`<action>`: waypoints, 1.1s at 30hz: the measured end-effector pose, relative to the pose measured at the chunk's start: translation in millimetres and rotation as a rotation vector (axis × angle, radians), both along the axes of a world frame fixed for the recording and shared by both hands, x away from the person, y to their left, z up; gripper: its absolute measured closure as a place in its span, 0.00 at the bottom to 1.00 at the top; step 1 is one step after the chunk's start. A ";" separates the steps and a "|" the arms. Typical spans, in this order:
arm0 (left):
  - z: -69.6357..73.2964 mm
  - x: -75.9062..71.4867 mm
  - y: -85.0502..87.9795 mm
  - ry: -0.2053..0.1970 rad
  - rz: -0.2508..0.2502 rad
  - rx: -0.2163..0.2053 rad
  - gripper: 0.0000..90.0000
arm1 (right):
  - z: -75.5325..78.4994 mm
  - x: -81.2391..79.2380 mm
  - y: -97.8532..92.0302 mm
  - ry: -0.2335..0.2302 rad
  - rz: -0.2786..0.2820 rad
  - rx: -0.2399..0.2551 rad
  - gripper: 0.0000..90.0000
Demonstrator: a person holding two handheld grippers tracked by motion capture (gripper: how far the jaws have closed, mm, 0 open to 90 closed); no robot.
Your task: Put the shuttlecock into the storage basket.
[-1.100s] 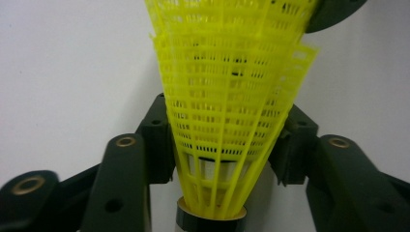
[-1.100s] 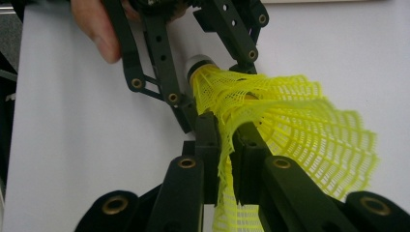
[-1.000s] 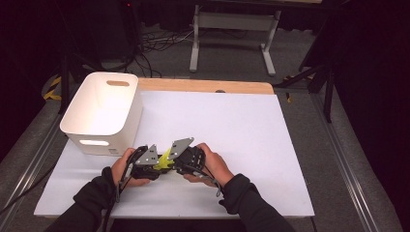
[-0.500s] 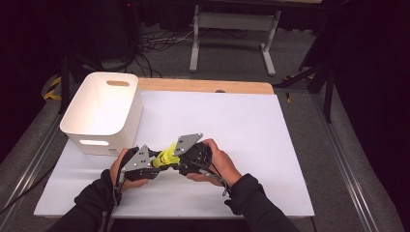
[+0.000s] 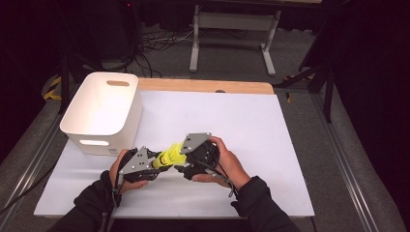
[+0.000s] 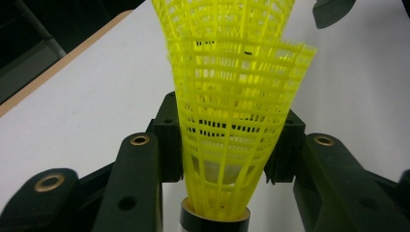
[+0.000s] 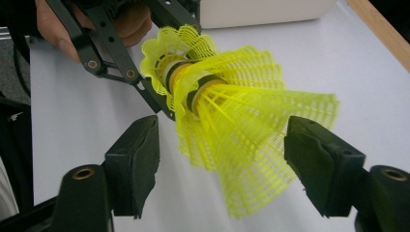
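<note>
A stack of nested yellow plastic shuttlecocks [image 5: 170, 154] hangs just above the white table [image 5: 232, 121], between the two hands. My left gripper [image 5: 157, 162] is shut on the stack: in the left gripper view its pads press both sides of a mesh skirt [image 6: 237, 87] near the black-banded cork end. In the right gripper view my right gripper [image 7: 222, 159] stands open around the flared end of the stack [image 7: 232, 96]. Its jaws have just been opening, and both pads [image 7: 135, 159] are clear of the mesh. The left gripper's black fingers [image 7: 111, 53] show at the stack's far end.
A white plastic bin [image 5: 72, 116] with a handle slot stands at the table's left, just behind the left hand. A wooden strip [image 5: 203, 86] runs along the table's far edge. Beyond it are a dark floor, cables and a metal stand.
The right gripper's jaws have spread apart and let go of the shuttlecock stack, and that hand has lifted slightly. The left gripper keeps its hold and has stayed in place.
</note>
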State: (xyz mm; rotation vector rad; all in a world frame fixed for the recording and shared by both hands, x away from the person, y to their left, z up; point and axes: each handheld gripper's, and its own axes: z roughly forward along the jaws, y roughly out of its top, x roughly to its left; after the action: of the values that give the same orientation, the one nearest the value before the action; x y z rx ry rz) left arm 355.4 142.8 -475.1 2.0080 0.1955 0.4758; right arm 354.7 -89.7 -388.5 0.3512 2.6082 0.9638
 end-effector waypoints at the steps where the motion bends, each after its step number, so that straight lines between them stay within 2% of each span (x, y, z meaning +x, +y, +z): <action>1: 0.2 -0.7 0.2 -0.001 0.002 -0.006 0.65 | 2.3 -0.9 -3.5 -0.006 -0.020 0.022 0.29; 2: 0.2 -0.7 0.2 -0.001 0.002 -0.006 0.65 | 2.3 -0.9 -3.5 -0.006 -0.020 0.022 0.29; 9: -0.3 -1.8 2.4 -0.001 0.004 -0.016 0.65 | 10.3 -5.9 -20.4 -0.045 -0.047 0.112 0.28; 16: -0.2 -1.7 4.9 0.002 0.009 -0.030 0.65 | 12.0 -10.7 -29.3 -0.077 -0.053 0.141 0.31; 21: 1.4 -2.0 7.7 -0.005 0.014 -0.042 0.65 | 14.5 -15.6 -39.3 -0.113 -0.072 0.196 0.33; 27: 2.8 -2.3 11.1 -0.007 0.020 -0.048 0.65 | 11.4 -18.1 -48.4 -0.148 -0.101 0.209 0.34; 28: 3.1 -2.2 12.0 -0.004 0.022 -0.051 0.65 | 9.5 -18.7 -53.6 -0.166 -0.114 0.217 0.34; 33: 3.5 -0.8 14.4 0.001 0.029 -0.057 0.65 | 4.7 -19.0 -64.9 -0.175 -0.147 0.234 0.36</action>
State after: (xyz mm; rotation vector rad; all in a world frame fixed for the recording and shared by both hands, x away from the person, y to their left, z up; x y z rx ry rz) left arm 354.6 157.2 -471.6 1.9519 0.2361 0.4822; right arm 335.8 -154.6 -383.8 0.4854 2.2845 1.1930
